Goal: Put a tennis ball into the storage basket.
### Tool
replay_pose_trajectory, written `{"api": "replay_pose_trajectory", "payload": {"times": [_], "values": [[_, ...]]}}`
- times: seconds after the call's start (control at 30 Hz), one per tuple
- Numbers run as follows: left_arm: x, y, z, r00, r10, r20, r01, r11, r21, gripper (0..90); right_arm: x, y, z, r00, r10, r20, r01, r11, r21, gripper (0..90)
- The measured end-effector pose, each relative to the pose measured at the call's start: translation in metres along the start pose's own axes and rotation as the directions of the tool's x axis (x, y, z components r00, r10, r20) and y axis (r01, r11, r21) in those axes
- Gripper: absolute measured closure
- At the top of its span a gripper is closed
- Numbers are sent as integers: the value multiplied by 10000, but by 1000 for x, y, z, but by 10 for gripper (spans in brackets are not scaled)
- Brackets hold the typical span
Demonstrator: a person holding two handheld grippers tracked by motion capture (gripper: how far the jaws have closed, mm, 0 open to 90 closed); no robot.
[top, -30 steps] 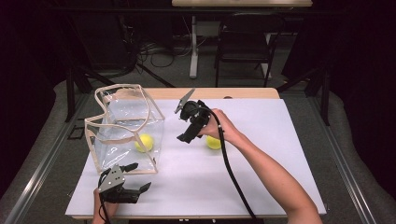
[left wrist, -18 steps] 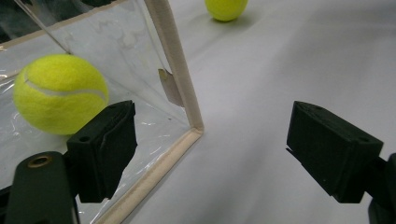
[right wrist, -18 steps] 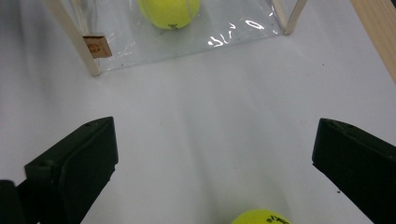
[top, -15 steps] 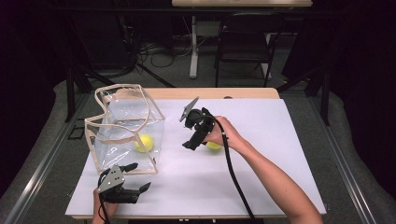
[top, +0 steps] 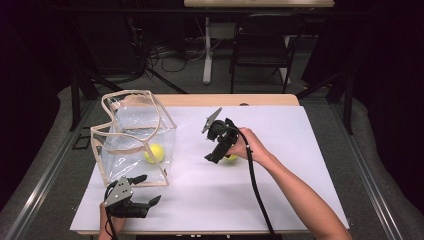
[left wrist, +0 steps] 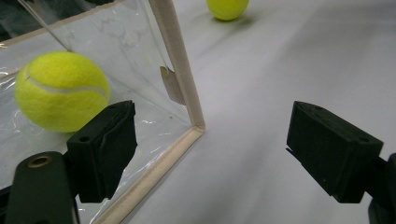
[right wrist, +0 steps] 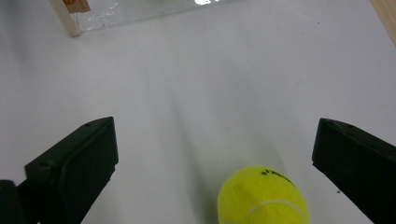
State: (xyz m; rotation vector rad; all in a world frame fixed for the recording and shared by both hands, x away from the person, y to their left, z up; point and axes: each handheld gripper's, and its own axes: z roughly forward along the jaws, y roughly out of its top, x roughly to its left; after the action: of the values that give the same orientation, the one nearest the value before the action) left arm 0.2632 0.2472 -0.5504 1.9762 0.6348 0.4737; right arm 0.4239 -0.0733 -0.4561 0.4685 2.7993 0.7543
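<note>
At the near edge of the white table [top: 300, 200] the left gripper [top: 142, 196] rests low by the person's left hand, its jaws spread wide with nothing between them. In the left gripper view those two black jaws stand far apart, and the near corner of a clear plastic bag [left wrist: 184, 100] with a beige trim sits just beyond the left jaw. Inside that bag lies a yellow tennis ball [left wrist: 60, 91], seen through the clear wall and resting on the bag's floor; in the high view the same ball [top: 155, 152] sits near the bag's right wall. The bag [top: 107, 150] stands upright with its top open, toward the left side of the table. Farther in, near the middle of the table, the right gripper [top: 216, 156] is held in the person's right hand [top: 247, 147] and tilts down toward the tabletop, with a black cable trailing back along the forearm. Its jaws are also wide apart and hold nothing. A second tennis ball [right wrist: 262, 196] lies loose on the table between them in the right gripper view, nearer the right jaw and touching neither. In the high view this ball [top: 231, 157] peeks out just beside the gripper, well apart from the bag. Beyond the table stand a dark chair [top: 262, 47] and a pale desk leg.
</note>
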Motion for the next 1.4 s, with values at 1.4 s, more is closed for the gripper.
{"api": "replay_pose_trajectory", "payload": {"times": [1.4], "values": [[-2,3,-1,9999,142,-24,-142,9999,7,158,-27,-39,2,9980,607,188,-617,9964,589,0]]}}
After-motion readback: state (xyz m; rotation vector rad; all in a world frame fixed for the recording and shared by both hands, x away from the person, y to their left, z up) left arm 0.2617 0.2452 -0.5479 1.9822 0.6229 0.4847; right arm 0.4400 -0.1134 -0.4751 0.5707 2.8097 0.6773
